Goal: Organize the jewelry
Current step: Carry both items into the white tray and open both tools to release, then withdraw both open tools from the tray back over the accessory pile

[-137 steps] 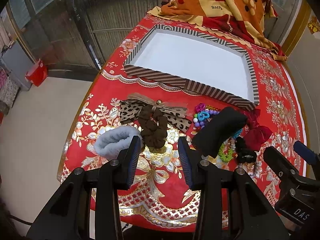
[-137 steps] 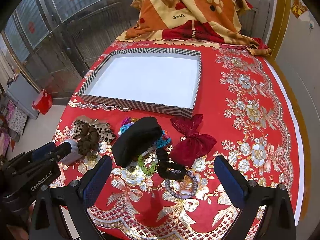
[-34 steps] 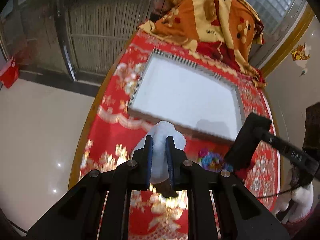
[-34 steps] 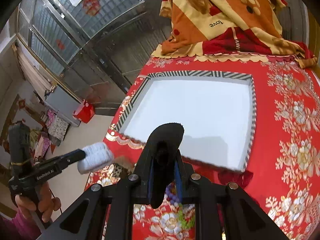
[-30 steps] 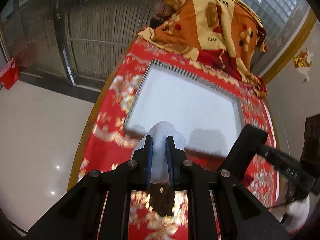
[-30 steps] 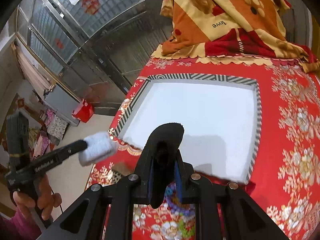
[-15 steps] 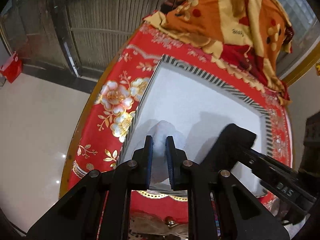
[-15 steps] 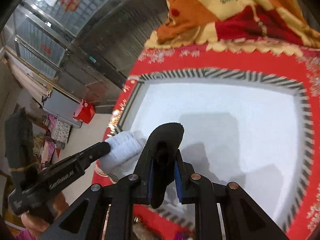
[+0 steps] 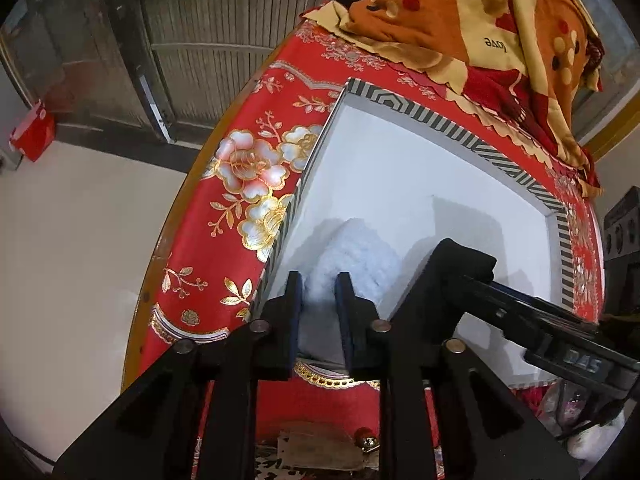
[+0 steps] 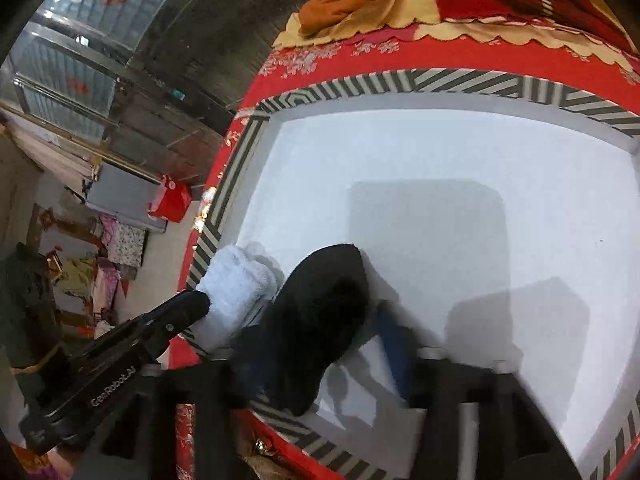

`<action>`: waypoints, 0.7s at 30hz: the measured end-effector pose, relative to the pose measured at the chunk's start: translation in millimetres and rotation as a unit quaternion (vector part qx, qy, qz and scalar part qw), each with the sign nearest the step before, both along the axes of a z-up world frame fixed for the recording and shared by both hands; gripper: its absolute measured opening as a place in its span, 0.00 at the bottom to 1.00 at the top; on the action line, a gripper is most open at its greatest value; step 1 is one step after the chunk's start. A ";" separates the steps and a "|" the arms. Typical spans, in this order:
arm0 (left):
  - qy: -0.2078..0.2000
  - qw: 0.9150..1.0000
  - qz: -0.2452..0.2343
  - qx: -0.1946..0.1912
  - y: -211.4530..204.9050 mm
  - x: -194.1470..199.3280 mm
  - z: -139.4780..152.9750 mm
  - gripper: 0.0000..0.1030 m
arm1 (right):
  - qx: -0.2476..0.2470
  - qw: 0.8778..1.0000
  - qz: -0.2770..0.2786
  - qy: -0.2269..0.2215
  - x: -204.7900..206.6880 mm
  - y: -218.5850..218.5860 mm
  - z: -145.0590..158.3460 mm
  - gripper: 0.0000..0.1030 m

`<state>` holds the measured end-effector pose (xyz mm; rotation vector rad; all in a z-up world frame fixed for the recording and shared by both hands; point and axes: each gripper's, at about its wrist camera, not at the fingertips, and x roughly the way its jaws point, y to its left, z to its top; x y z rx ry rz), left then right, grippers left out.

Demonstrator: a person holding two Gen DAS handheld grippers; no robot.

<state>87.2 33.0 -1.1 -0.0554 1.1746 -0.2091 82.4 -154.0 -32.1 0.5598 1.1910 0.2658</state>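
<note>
A fluffy white scrunchie (image 9: pixel 352 256) rests on the floor of the white tray (image 9: pixel 460 128), in its near left corner. My left gripper (image 9: pixel 318 280) has its jaws opening, and the fluff still fills the gap between the pads. A black fuzzy scrunchie (image 10: pixel 320 320) lies beside the white scrunchie (image 10: pixel 236 292), inside the striped tray rim (image 10: pixel 400 80). My right gripper (image 10: pixel 320 332) is opening too. Its blue right pad (image 10: pixel 394 344) has come off the black scrunchie, and its left finger is hidden behind it. The left gripper (image 10: pixel 200 304) shows at the tray's edge.
A red floral tablecloth (image 9: pixel 240 184) covers the round table, whose edge drops to the floor on the left. An orange blanket (image 9: pixel 480 20) is heaped beyond the tray. A brown bow with a gold bell (image 9: pixel 364 440) lies near the table's front. A red box (image 10: pixel 170 198) stands on the floor.
Both grippers came down over the tray's near left corner with their scrunchies. The jaws of both have spread, the right more widely, and the black scrunchie now rests on the tray floor.
</note>
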 end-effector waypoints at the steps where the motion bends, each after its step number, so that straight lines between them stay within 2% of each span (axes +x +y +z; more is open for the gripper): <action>1: -0.003 1.000 -0.001 0.002 -0.5 -1.6 1.6 0.29 | -0.006 1.000 -0.001 -0.003 -4.1 -0.4 3.1 0.55; 2: -0.004 1.000 -0.001 0.001 -0.3 -3.3 3.0 0.37 | -0.013 1.000 -0.003 -0.007 -7.9 -1.6 6.9 0.55; 5: -0.001 1.000 0.005 -0.007 2.0 -8.6 8.8 0.45 | -0.022 1.000 -0.007 -0.021 -18.5 -3.4 19.9 0.55; 14: -0.046 0.999 0.015 0.010 3.8 -47.1 37.9 0.47 | -0.112 0.990 -0.022 -0.085 -70.8 -3.2 67.9 0.55; 21: -0.056 0.998 0.008 0.017 -6.1 -86.8 50.2 0.47 | -0.126 0.987 -0.034 -0.091 -120.6 -8.3 80.4 0.55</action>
